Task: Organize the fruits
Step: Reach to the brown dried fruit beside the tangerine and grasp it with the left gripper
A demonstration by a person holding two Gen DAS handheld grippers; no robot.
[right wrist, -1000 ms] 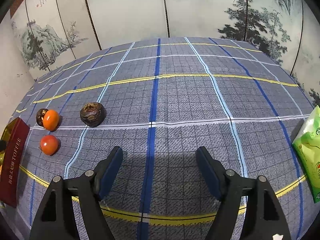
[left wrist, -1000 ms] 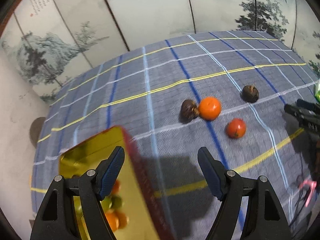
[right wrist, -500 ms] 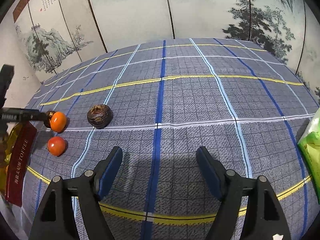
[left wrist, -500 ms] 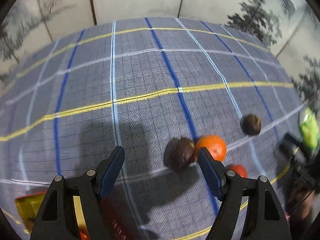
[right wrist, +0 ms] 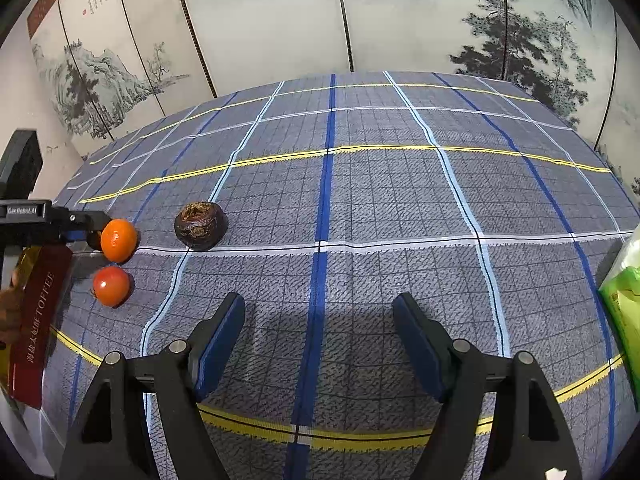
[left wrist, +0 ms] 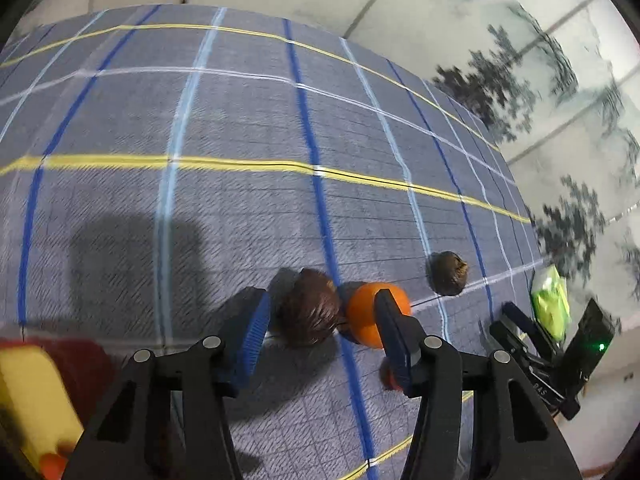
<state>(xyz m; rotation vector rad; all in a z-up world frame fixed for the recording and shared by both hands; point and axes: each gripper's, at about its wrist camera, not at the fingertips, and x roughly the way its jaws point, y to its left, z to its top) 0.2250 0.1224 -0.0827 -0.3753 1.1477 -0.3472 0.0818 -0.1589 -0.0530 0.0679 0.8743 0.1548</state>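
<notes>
My left gripper (left wrist: 320, 332) is open, its jaws either side of a dark brown fruit (left wrist: 310, 312) on the checked cloth. An orange (left wrist: 370, 312) touches that fruit on the right, partly behind my right finger (left wrist: 394, 340). A red tomato (left wrist: 388, 376) shows just below that finger. A second brown fruit (left wrist: 450, 274) lies farther right. In the right wrist view my right gripper (right wrist: 320, 344) is open and empty over bare cloth, with the brown fruit (right wrist: 201, 226), orange (right wrist: 118, 240) and tomato (right wrist: 111, 286) at the left. The left gripper (right wrist: 80, 222) reaches in beside the orange.
A gold and dark red toffee tin (left wrist: 36, 400) holding fruit sits at the lower left; it also shows in the right wrist view (right wrist: 34, 320). A green packet (right wrist: 624, 312) lies at the right table edge. A painted folding screen (right wrist: 280, 20) stands behind the table.
My left gripper has swung right from the tin and come down around the dark brown fruit. The right gripper has hardly moved.
</notes>
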